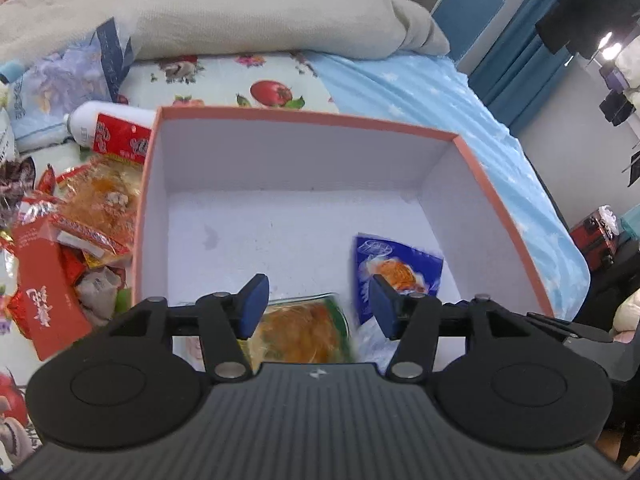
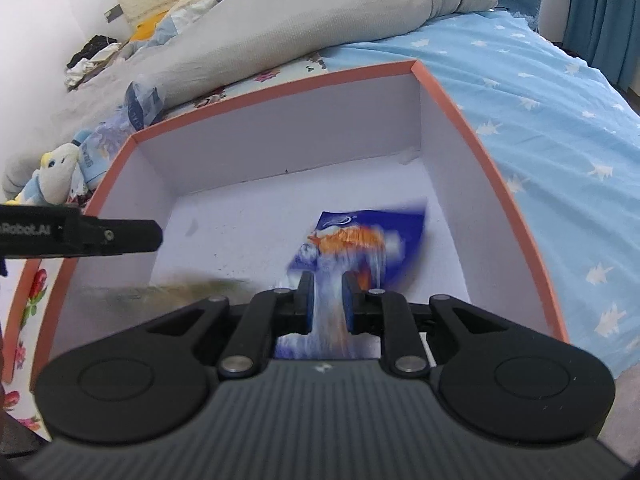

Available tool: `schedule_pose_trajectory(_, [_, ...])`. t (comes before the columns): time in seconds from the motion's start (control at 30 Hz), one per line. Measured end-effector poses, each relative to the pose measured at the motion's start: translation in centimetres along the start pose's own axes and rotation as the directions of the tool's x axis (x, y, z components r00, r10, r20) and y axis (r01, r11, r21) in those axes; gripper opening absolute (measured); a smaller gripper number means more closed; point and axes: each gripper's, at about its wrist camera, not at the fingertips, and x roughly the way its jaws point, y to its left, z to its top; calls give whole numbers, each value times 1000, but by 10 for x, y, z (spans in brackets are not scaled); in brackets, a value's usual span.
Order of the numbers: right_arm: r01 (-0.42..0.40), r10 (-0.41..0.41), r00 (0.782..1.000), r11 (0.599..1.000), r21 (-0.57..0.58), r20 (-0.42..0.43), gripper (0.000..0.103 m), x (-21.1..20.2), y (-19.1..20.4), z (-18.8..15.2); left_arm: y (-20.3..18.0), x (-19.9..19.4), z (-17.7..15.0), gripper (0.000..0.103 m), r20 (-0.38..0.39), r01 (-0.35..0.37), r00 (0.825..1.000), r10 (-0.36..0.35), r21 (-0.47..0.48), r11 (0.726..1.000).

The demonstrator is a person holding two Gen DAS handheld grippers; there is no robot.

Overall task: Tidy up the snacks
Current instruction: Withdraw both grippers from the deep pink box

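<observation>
Hovering over the pink-rimmed box point(image 1: 500, 200), both grippers are delivering snacks, apparently dropping them in. The left gripper point(image 1: 316, 304) gapes wide, its orange-green packet point(image 1: 304, 332) loose beneath. The right gripper point(image 2: 327, 302) pinches the blue packet point(image 2: 360, 240). Two packets are in the box; several remain piled outside.

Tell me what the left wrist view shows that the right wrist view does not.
Only the left wrist view: the snack pile beside the box, and the open left gripper above a green packet. Only the right wrist view: the right gripper around the blue packet, and a stuffed toy. Both: the white box and the blue packet.
</observation>
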Motion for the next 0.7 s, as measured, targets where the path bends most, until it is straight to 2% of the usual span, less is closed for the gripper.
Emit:
schedule_pose_trajectory(0.03, [-3, 3, 1000, 1000, 8, 2, 42, -2, -1, 1, -1, -4, 1, 61, 6, -2, 1000, 2, 1, 1000])
schedule_pose_trajectory(0.07, [-12, 11, 1000, 1000, 15, 14, 50, -6, -1, 2, -1, -9, 2, 61, 14, -2, 1000, 2, 3, 1000])
schedule_pose_trajectory(0.1, [-14, 13, 999, 1000, 17, 29, 52, -10, -1, 3, -1, -13, 2, 61, 21, -1, 1000, 1, 3, 1000])
schedule_pose_trajectory(0.43, [-13, 13, 991, 1000, 5, 130, 51, -62, 27, 5, 2, -87, -4, 61, 130, 17, 991, -19, 11, 1000])
schedule_pose_trajectory(0.7, [-12, 14, 973, 1000, -11, 230, 51, -117, 66, 0, 11, -157, -21, 61, 204, 54, 977, -59, 32, 998])
